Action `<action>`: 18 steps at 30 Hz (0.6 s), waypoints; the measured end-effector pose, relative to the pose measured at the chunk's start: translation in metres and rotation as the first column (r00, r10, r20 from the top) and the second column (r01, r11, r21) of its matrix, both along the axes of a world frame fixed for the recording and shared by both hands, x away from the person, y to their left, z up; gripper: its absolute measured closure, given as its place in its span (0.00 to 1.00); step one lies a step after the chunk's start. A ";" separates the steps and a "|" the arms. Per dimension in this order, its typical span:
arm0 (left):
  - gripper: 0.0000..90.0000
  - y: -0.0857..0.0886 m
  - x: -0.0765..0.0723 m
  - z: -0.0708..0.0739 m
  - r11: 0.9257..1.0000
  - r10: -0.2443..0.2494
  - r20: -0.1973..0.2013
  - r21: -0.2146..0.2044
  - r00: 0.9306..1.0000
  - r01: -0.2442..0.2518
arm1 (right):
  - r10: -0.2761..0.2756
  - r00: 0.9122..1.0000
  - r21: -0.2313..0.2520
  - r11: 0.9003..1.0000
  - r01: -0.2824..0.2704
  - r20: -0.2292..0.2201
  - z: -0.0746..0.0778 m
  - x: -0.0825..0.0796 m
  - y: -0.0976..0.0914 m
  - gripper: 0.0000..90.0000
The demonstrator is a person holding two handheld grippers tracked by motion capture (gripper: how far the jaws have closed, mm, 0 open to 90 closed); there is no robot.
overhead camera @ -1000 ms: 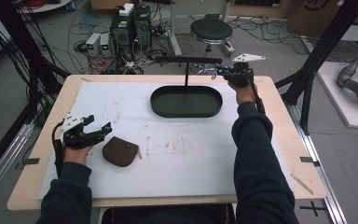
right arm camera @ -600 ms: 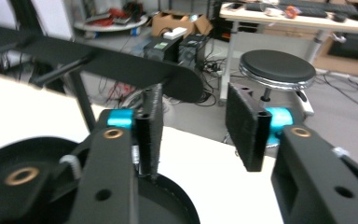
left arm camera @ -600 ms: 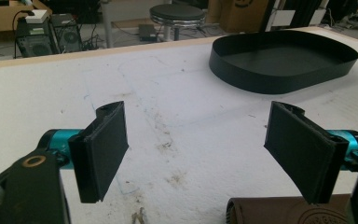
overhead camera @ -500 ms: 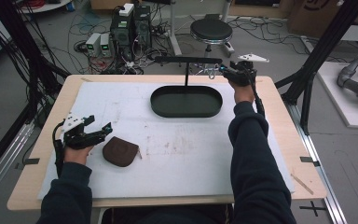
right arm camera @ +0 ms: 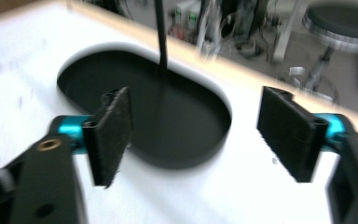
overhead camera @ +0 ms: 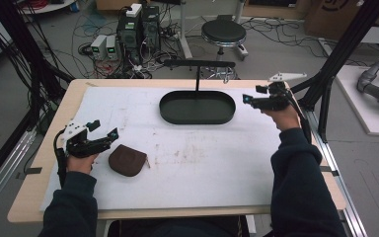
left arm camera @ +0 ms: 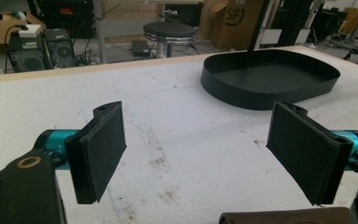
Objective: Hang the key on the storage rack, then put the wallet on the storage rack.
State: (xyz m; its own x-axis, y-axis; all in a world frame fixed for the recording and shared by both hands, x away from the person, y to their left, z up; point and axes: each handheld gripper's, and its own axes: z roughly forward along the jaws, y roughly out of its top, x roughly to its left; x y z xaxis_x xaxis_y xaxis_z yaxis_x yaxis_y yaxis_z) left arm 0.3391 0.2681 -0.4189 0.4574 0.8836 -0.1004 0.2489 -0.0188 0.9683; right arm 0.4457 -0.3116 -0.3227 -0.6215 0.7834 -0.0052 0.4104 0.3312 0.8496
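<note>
The bench (overhead camera: 296, 163) carries a white mat with faint brown stains. A black oval tray (overhead camera: 197, 107) sits on the mat toward the far edge, with a thin upright post rising from its rear rim to a horizontal black bar (overhead camera: 200, 63)

The left gripper (overhead camera: 104, 137) is held near the left edge of the bench, just beside a brown pouch (overhead camera: 127, 159) lying flat on the mat. Its fingers (left arm camera: 100, 151) are released, set wide apart, with bare mat between them. In the left gripper view the top edge of the pouch (left arm camera: 284, 217) appears at the bottom, below the right-hand finger, and the tray (left arm camera: 270, 79) lies farther off

The right gripper (overhead camera: 250, 100) is held at the right end of the tray, pointing toward it. Its fingers (right arm camera: 109, 133) are likewise released and grasp nothing; in the right gripper view, which is blurred, the tray (right arm camera: 168, 121) lies between and beyond them

A round stool (overhead camera: 223, 32) and cabled equipment stand on the floor beyond the bench
</note>
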 end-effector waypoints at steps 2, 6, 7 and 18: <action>0.20 0.000 0.000 -0.001 1.000 0.000 -0.003 -0.007 1.000 0.000 | 0.025 1.000 -0.046 0.999 -0.026 -0.018 -0.017 -0.026 -0.001 0.24; 0.20 -0.001 0.000 -0.001 1.000 0.000 -0.014 0.002 1.000 0.000 | 0.044 0.999 -0.055 0.998 -0.043 0.020 -0.037 -0.044 -0.001 0.25; 0.20 -0.001 0.000 -0.001 1.000 0.004 -0.015 0.002 1.000 -0.004 | 0.039 0.999 -0.041 0.998 -0.038 0.020 -0.045 -0.048 0.000 0.25; 0.20 -0.004 0.001 -0.001 1.000 -0.001 -0.025 0.014 1.000 0.002 | 0.022 1.000 -0.025 0.999 -0.021 0.020 -0.062 -0.054 -0.003 0.25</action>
State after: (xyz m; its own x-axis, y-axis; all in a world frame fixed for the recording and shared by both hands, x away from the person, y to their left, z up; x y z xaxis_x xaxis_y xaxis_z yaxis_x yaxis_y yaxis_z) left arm 0.3406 0.2644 -0.4194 0.4563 0.8843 -0.0991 0.2729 -0.0330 0.9615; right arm 0.3914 -0.3147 -0.3848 -0.6376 0.7694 -0.0376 0.3856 0.3611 0.8491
